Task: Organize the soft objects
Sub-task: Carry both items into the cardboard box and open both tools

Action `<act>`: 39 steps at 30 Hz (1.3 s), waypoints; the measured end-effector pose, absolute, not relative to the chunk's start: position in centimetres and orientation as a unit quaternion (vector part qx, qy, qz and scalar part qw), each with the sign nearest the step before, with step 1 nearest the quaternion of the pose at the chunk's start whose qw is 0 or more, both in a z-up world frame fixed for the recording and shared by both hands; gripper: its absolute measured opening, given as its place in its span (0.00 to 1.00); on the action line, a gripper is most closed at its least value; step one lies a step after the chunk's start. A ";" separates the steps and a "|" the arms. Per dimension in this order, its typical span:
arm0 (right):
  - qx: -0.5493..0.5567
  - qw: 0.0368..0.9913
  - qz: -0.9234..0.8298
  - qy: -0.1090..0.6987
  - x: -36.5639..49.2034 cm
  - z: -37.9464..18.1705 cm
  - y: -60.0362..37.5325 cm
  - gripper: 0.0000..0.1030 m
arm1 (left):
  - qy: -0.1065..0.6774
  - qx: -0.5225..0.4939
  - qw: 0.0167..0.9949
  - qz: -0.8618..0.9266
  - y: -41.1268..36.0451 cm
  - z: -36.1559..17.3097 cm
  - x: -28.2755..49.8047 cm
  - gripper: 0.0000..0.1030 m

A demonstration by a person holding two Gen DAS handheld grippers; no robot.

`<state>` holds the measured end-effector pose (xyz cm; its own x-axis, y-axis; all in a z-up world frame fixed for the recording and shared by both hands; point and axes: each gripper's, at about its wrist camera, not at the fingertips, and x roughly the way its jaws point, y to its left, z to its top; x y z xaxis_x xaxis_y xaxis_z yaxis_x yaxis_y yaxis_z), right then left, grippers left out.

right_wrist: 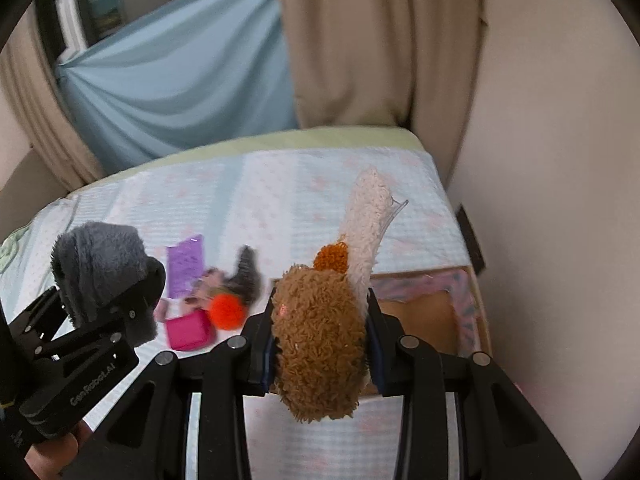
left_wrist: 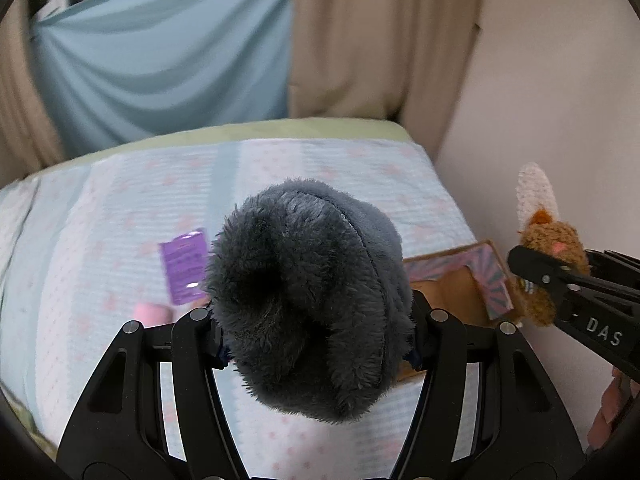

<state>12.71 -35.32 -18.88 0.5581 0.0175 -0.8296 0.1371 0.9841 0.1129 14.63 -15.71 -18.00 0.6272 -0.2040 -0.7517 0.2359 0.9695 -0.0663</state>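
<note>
Left wrist view: left gripper (left_wrist: 316, 320) clamped on grey plush toy (left_wrist: 308, 296), held above the bed (left_wrist: 120, 208), beside the box (left_wrist: 460, 284).

Right wrist view: right gripper (right_wrist: 320, 344) squeezing brown plush toy (right_wrist: 320, 340) over the box (right_wrist: 424, 312).

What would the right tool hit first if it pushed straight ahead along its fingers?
Probably the cardboard box, open beyond the brown plush toy that the right tool grips; depth is unclear.

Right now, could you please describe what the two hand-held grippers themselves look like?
Both are matte black plastic with triangular cut-outs and silver round bolt heads. The left hand-held gripper bears grey "GenRobot.AI" lettering, the right hand-held gripper white letters "DAS". Blue pads line the right fingers.
</note>
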 end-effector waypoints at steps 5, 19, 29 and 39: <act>0.100 0.861 -0.059 0.495 13.8 -21.6 -39.8 0.32 | 0.437 0.045 0.883 -0.163 -21.9 -20.4 16.1 0.56; 0.174 0.771 -0.035 0.612 18.3 -36.2 -47.5 0.32 | 0.537 0.111 0.817 -0.180 -31.0 -32.9 20.5 0.56; 0.173 0.725 -0.042 0.665 20.8 -43.8 -49.3 0.32 | 0.635 0.145 0.740 -0.168 -35.3 -42.5 22.0 0.56; 0.174 0.716 -0.010 0.676 21.9 -45.1 -48.2 0.99 | 0.616 0.174 0.748 -0.174 -36.0 -42.4 21.2 0.97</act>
<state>21.90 -48.18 -45.11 0.0859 0.2214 -0.9714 0.2501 0.9390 0.2361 21.24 -36.02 -42.43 0.1793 -0.0458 -0.9827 0.4759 0.8783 0.0459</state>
